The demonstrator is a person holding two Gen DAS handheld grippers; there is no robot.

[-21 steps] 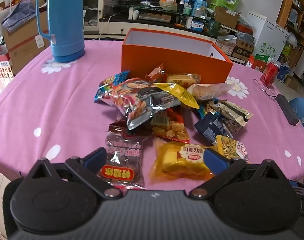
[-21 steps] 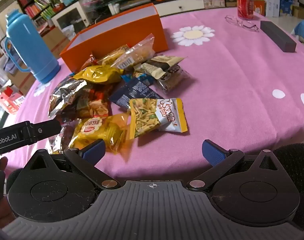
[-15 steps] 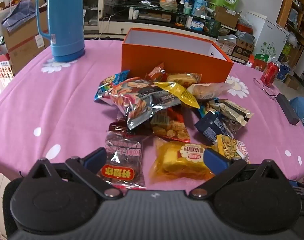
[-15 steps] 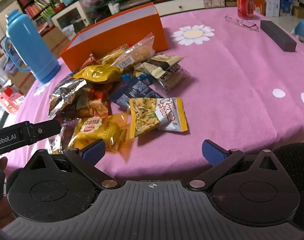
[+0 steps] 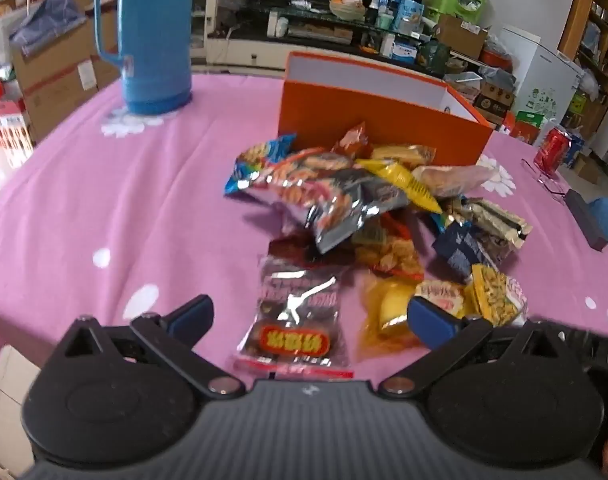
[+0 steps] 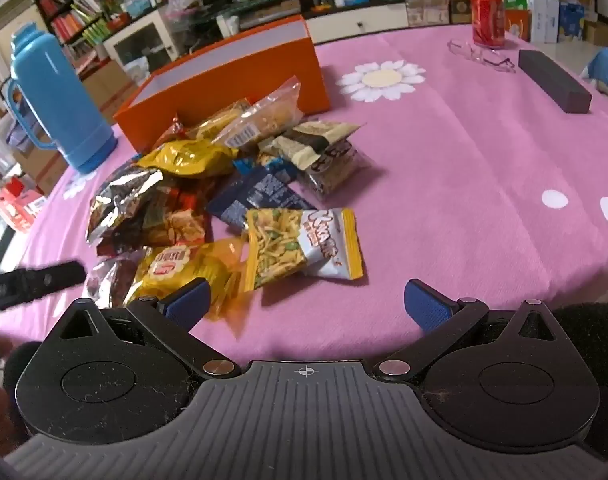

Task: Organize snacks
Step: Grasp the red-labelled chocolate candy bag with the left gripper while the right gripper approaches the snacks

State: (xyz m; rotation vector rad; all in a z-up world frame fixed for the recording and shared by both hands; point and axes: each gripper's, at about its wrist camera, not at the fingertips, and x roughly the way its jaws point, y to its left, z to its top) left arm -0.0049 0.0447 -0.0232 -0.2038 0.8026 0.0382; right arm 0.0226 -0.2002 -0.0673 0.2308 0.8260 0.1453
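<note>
On the pink flowered bench [image 6: 483, 184], a loose heap of snack packets [image 5: 367, 216] lies just in front of an open orange box [image 5: 379, 120] with a pale lining, some of the rear packets touching its front wall. Nearest the left claw [image 5: 309, 316] is a clear wrapper with a red label [image 5: 300, 312], dark inside and catching glare, lying flat with its label end toward the camera; the left claw is spread wide, one blue pad on either side of this wrapper, gripping nothing. Just beside it sits a translucent yellow packet [image 5: 399, 312] with a red-and-white label, partly behind the claw's right-hand pad. A large crinkled silver bag with red printing [image 5: 323, 196] rests on top of the heap's middle, with a bright yellow bag [image 6: 184, 158] behind it. From the right wrist view, a green-and-white packet with orange edges [image 6: 300, 244] showing noodle-like sticks lies at the front, overlapping the yellow packet's edge; a dark blue packet [image 6: 256, 196] lies just behind it, and a clear bag of golden pieces [image 6: 264, 116] leans on the box. The right claw [image 6: 305, 304] is likewise spread and holds nothing, hovering near the bench edge. A blue flask [image 6: 52, 104] stands well left of the box; a red can [image 6: 487, 18], glasses [image 6: 483, 54] and a dark case [image 6: 553, 80] sit far to the right.
</note>
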